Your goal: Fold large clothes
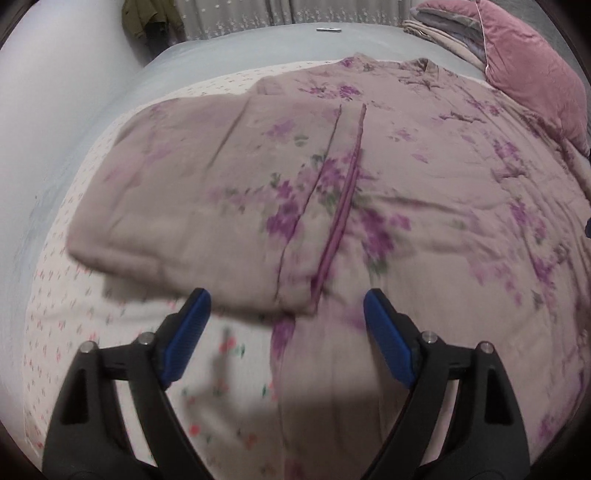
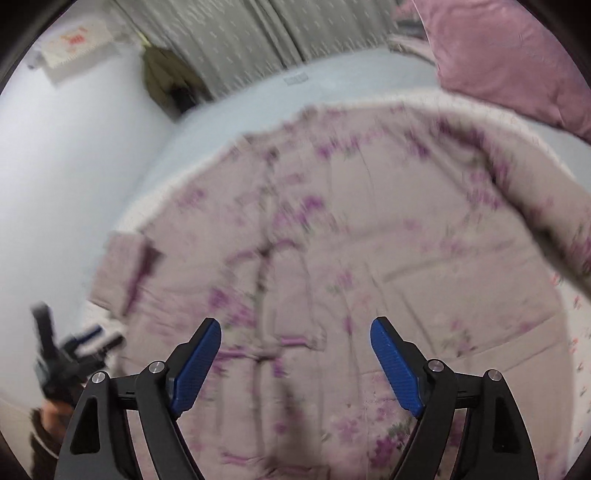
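Left hand-held gripper: we see its blue pads spread wide with nothing between them, poised just short of the garment's near hem.

Right hand-held gripper: ours here is equally wide apart and grips nothing, hanging over the lower front of the garment; the view is smeared by motion.

Garment: a large mauve floral coat lies flat on the bed, collar at the far end and hem toward us, so its long axis runs straight away from both grippers.

Folded panel: in the left view, the coat's left side is already laid over toward the middle, its near corner right ahead of the left gripper.

Unfolded side: in the right view, the sleeve on the right spreads outward, apart from the body.

Nearer hand: we judge the right one better placed for that sleeve, which lies ahead and to its right.

Far end: a pink pillow sits just beyond the collar, with curtains behind the bed.
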A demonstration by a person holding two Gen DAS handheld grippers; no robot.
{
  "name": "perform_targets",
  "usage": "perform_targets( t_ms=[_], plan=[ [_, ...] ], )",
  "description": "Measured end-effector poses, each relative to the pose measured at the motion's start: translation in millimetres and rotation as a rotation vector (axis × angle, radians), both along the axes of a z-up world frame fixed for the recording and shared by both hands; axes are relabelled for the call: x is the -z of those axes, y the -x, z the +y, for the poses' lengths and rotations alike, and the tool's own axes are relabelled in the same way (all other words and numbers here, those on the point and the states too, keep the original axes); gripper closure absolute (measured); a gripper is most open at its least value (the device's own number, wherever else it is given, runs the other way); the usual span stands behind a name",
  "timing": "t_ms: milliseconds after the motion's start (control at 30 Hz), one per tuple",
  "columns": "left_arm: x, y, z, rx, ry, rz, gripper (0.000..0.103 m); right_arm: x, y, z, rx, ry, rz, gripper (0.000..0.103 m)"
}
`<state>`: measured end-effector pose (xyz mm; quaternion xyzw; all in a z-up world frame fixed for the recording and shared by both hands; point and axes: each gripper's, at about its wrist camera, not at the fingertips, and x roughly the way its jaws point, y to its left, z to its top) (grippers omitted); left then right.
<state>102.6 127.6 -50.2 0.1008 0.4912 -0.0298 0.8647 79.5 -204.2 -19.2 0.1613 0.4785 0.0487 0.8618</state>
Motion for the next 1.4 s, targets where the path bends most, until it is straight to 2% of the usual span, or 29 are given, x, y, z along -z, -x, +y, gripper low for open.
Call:
perform_targets(
  t_ms=[100,167,200,233,267,367,500,567,733,767,833,867,900,967,1000,1033,1167,1233,1333,1400],
  plan=[
    [7.8,-18.4,-2.3,0.014,0.013,-0.016,0.019,12.3,-8.6,-1.0,0.014,0.030,-0.011,0.019],
    [6.4,-24.9,0.7,0.015,0.037,-0.043,0.037,14.6,-14.2,-5.8,0.026,0.022,-0.019,0.019],
    [4.4,-27.2,2.6,0.018,0.052,-0.045,0.059,13.5,-14.3,-7.6,0.032,0.013,-0.023,0.019],
    [-1.2,-28.2,6.1,0.017,0.070,-0.048,0.076,16.3,-18.1,-10.2,0.044,0.001,-0.019,0.019],
    [-8.2,-27.5,9.6,0.011,0.079,-0.059,0.083,17.7,-18.5,-13.3,0.051,-0.007,-0.014,0.019],
    [-42.7,-20.5,28.9,-0.021,0.091,-0.143,0.085,17.0,-20.3,-16.1,0.066,-0.028,-0.019,0.019],
    [-95.0,-11.8,78.4,-0.113,0.095,-0.249,0.087,13.5,-19.2,-14.9,0.066,-0.037,-0.032,0.019],
    [-117.4,-9.5,119.0,-0.195,0.096,-0.282,0.087,12.7,-18.3,-15.0,0.066,-0.038,-0.033,0.019],
    [-137.8,-6.1,217.4,-0.412,0.094,-0.310,0.087,10.2,-15.3,-18.7,0.081,-0.028,-0.044,0.019],
    [-137.3,-2.6,244.3,-0.486,0.055,-0.323,0.086,10.1,-14.8,-19.6,0.083,-0.026,-0.044,0.019],
    [-130.1,3.4,278.3,-0.619,-0.053,-0.329,0.077,11.0,-14.4,-21.5,0.088,-0.026,-0.041,0.019],
    [-123.5,7.3,296.7,-0.703,-0.123,-0.317,0.077,11.7,-14.4,-22.3,0.089,-0.027,-0.040,0.019],
    [-113.9,13.3,316.4,-0.770,-0.151,-0.282,0.075,12.2,-14.4,-23.3,0.090,-0.027,-0.038,0.019],
    [-96.2,27.5,341.2,-0.823,-0.041,-0.225,0.060,12.7,-14.2,-24.9,0.092,-0.028,-0.036,0.019],
    [-85.7,36.6,350.6,-0.838,0.052,-0.215,0.043,12.6,-14.1,-25.6,0.093,-0.028,-0.036,0.019],
    [-72.8,45.7,357.0,-0.852,0.146,-0.210,0.035,12.7,-14.2,-26.6,0.094,-0.029,-0.035,0.019],
    [-25.2,50.6,366.0,-0.863,0.383,-0.131,0.034,15.0,-15.7,-26.7,0.093,-0.033,-0.027,0.019],
    [-8.0,43.0,372.2,-0.877,0.476,-0.091,0.035,16.9,-16.4,-25.9,0.093,-0.033,-0.021,0.019],
    [14.5,28.5,375.2,-0.903,0.549,-0.090,0.035,18.4,-17.7,-23.6,0.093,-0.024,-0.016,0.019],
    [15.9,22.6,377.1,-0.925,0.558,-0.146,0.035,18.6,-18.9,-21.6,0.093,-0.012,-0.016,0.019]
  ],
)
